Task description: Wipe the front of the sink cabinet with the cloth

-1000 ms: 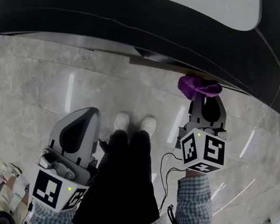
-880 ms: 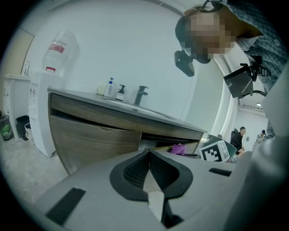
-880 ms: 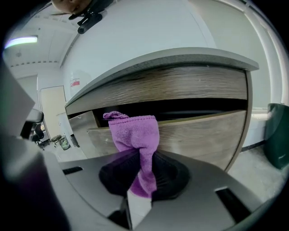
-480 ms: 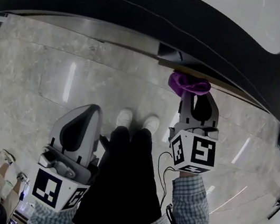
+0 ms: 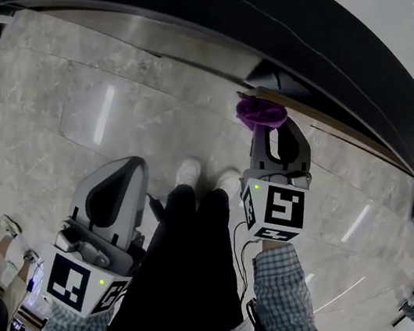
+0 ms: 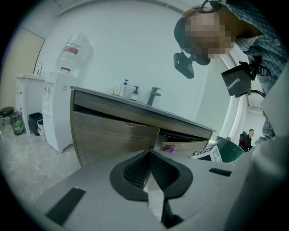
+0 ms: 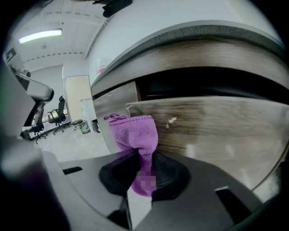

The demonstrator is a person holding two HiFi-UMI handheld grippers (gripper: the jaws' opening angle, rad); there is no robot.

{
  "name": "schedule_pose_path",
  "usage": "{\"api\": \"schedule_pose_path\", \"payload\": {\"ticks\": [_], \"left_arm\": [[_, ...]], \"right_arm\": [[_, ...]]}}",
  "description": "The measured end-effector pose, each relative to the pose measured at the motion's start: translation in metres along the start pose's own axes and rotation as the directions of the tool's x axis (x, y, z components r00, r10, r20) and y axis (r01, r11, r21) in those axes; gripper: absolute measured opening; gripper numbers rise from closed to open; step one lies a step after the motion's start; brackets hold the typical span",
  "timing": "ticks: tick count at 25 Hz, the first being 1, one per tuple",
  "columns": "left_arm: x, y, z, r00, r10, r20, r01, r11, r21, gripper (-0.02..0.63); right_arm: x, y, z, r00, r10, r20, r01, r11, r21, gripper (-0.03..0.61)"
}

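**Purple cloth carried leftward along the cabinet front**

Against the head view of a second ago, the right gripper (image 5: 264, 131) and the cloth (image 5: 260, 113) now sit further to the view's left under the dark countertop (image 5: 215, 27), above the person's right shoe (image 5: 228, 180) rather than out to its right. The left gripper (image 5: 132, 165) has kept its place low at the person's left side, over the marble floor (image 5: 81, 115).

The right gripper's (image 7: 144, 173) jaws are clamped on the purple cloth (image 7: 135, 135). The cloth's long axis runs straight out from the jaws. Its bunched free end points forward at the sink cabinet (image 7: 212, 122) and meets the wood-grain drawer front near that panel's corner, just below the dark gap under the countertop.

In the left gripper view, the left gripper's (image 6: 151, 173) jaws meet at their tips with nothing between them and point at the sink cabinet (image 6: 113, 131) from a distance. The cloth (image 6: 169, 150) shows there as a small purple patch against a drawer front, with a faucet (image 6: 153, 95) on the countertop and a water dispenser (image 6: 58, 108) to the view's left
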State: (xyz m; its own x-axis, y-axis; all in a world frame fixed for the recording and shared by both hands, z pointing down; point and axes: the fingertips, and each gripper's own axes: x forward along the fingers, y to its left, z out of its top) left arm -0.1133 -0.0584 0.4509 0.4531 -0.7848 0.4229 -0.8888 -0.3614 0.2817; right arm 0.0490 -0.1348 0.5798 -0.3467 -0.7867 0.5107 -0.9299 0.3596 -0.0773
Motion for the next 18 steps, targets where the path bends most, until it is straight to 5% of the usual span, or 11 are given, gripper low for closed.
{"api": "schedule_pose_path", "payload": {"ticks": [18], "left_arm": [[0.01, -0.016, -0.008, 0.997, -0.064, -0.041, 0.065, 0.997, 0.032, 0.011]], "right_arm": [[-0.001, -0.036, -0.024, 0.996, -0.077, -0.034, 0.078, 0.996, 0.041, 0.075]]}}
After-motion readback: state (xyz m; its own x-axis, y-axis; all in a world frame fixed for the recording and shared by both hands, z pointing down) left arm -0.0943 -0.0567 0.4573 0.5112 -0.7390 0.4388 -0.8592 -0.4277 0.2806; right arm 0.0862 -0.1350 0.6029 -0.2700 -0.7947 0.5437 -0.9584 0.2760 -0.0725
